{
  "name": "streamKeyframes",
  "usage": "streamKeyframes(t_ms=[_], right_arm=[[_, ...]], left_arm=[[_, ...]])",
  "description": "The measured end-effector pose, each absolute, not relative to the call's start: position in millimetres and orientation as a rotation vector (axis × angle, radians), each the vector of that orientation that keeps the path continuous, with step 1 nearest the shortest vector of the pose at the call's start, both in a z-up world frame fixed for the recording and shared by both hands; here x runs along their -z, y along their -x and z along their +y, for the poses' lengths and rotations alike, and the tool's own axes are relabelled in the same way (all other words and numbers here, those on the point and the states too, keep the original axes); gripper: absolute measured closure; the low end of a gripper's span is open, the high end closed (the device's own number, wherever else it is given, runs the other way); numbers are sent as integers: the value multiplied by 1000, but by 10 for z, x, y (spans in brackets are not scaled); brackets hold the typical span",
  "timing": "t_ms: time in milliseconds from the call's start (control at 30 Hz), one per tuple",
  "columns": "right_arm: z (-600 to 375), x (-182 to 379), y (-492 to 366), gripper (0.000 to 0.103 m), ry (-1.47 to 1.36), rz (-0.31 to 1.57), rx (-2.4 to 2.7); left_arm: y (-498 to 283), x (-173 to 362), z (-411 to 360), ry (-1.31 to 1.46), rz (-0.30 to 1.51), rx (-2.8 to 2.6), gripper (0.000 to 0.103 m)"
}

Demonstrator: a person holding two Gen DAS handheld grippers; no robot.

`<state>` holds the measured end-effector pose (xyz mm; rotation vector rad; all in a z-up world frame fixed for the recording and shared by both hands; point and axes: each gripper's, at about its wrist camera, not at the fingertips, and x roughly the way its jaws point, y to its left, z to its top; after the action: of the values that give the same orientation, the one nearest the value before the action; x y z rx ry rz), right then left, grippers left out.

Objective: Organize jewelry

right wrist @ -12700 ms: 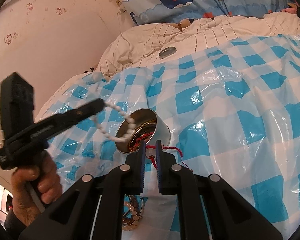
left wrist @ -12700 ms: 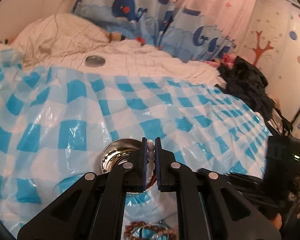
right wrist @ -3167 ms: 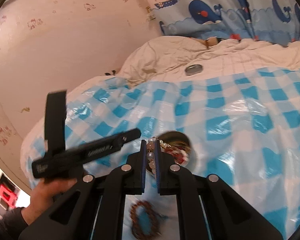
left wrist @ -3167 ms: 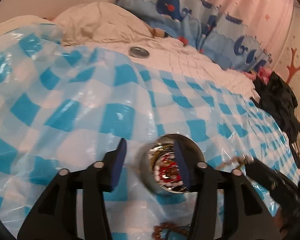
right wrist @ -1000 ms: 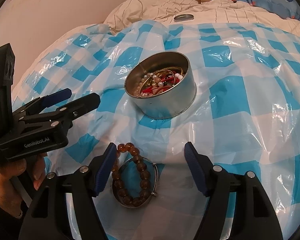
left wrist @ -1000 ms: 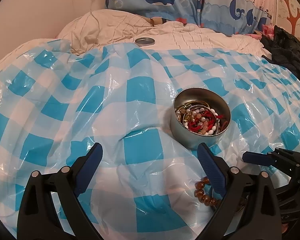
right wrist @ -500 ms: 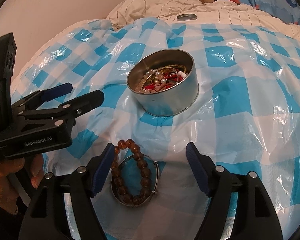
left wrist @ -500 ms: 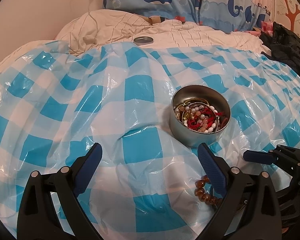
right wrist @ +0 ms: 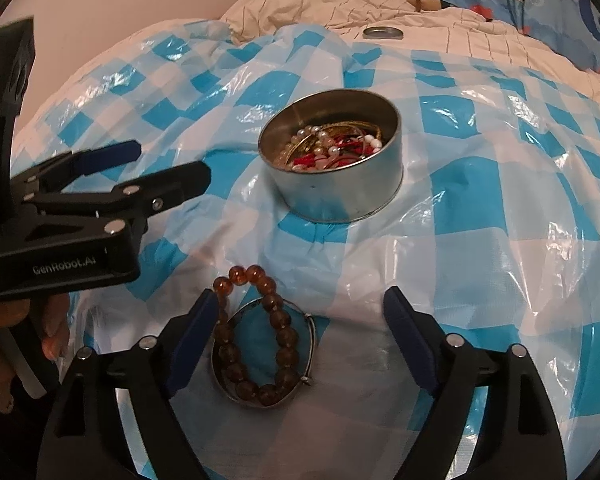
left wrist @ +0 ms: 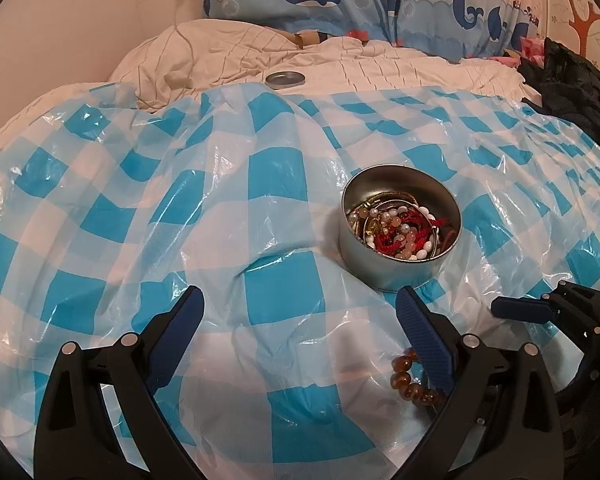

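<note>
Left wrist view: the left gripper [left wrist: 300, 320] hangs wide open and empty over a blue-and-white checked plastic sheet [left wrist: 140, 208]. A round metal tin [left wrist: 400, 228] of tangled jewelry sits just beyond its right finger.

Right wrist view: the right gripper [right wrist: 296, 320], jaws just widened and gripping nothing, straddles a brown bead bracelet [right wrist: 256, 332] lying across a thin metal bangle [right wrist: 310, 340], near the tin [right wrist: 332, 160].

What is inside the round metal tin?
Inside the round metal tin: tangled jewelry of white pearl beads, red cord and gold pieces. Anything beneath the pile is covered.
</note>
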<state>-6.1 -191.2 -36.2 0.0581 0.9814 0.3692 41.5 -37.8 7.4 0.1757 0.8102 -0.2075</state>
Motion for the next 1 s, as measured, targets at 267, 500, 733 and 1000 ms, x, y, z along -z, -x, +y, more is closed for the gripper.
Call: streamKeyframes(t_ms=[267,500,733,1000], right_arm=[[-1888,403,56,17,-41,987,-371],[-1869,405,61,18,-34,978,-379],[-2077,276,28,59,-80,954,-362],[-2096,214,23,49,-38,984,-423]], left_arm=[[-300,-62,-565,-366,730,165,11],[-236,-135,-593,-383,717,203,10],[-374,-159,-189,-123,797,199,11],[-373,-152,-141,-118,788,186,10]])
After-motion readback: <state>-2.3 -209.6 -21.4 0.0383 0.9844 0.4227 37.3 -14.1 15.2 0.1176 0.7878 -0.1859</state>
